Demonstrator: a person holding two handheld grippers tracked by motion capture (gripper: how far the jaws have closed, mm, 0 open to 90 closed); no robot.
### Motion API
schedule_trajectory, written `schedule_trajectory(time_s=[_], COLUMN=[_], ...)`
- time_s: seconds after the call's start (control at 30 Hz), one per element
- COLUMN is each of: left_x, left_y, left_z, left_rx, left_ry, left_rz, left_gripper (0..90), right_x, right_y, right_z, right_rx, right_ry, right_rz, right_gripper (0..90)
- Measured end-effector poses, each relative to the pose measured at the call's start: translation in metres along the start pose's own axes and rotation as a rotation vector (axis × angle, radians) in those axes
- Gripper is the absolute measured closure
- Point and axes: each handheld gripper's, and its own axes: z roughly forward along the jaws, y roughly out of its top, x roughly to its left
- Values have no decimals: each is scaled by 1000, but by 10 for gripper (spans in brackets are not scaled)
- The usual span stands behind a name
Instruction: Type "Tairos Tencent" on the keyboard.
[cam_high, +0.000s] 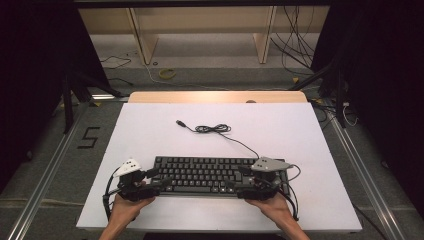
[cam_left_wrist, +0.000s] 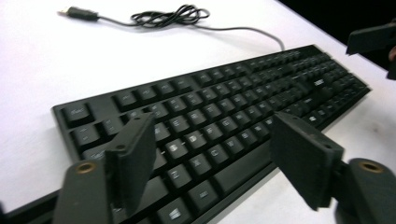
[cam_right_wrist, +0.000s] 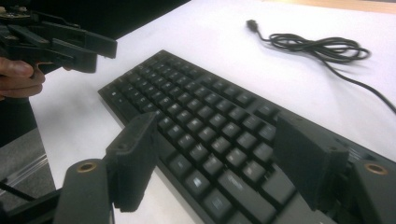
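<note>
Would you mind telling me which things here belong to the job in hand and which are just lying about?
In the job:
- black keyboard, a gripper at each end
- left gripper, jaws open over the keys
- right gripper, jaws open over the keys
- the keyboard's cable, loosely coiled on the white table

Lying about:
- yellow ring on the floor
- loose floor cables

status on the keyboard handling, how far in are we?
Done: both grippers are at the keyboard, the left gripper at its left end, the right gripper at its right end. In hand: in both gripper views the jaws stand open over the keys, nothing clamped. The keyboard lies flat on the white table, its cable loosely coiled behind. Left: likely closing on it and moving it.
</note>
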Motion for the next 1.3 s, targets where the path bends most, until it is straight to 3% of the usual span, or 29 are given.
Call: schedule_trajectory(time_s=[0.27, 0.37, 0.53, 0.9, 1.07, 1.3], left_x=[11, 14, 16, 15, 15, 15], left_y=[-2, -3, -5, -7, -7, -8], left_z=[-2, -2, -1, 1, 3, 4], left_rx=[48, 62, 91, 139, 159, 171], left_ry=[57, 75, 96, 111, 121, 127], left_rz=[-25, -38, -34, -4, 9, 18], left_gripper=[432, 523, 605, 826, 876, 892], right_x=[8, 14, 16, 23, 28, 32], right_y=[17, 24, 29, 39, 42, 42], right_z=[28, 44, 57, 93, 107, 122], right_rx=[26, 52, 78, 141, 157, 188], right_ry=[38, 52, 61, 67, 74, 77], right_rz=[-20, -33, -37, -52, -64, -68], right_gripper=[332, 360, 415, 641, 793, 856])
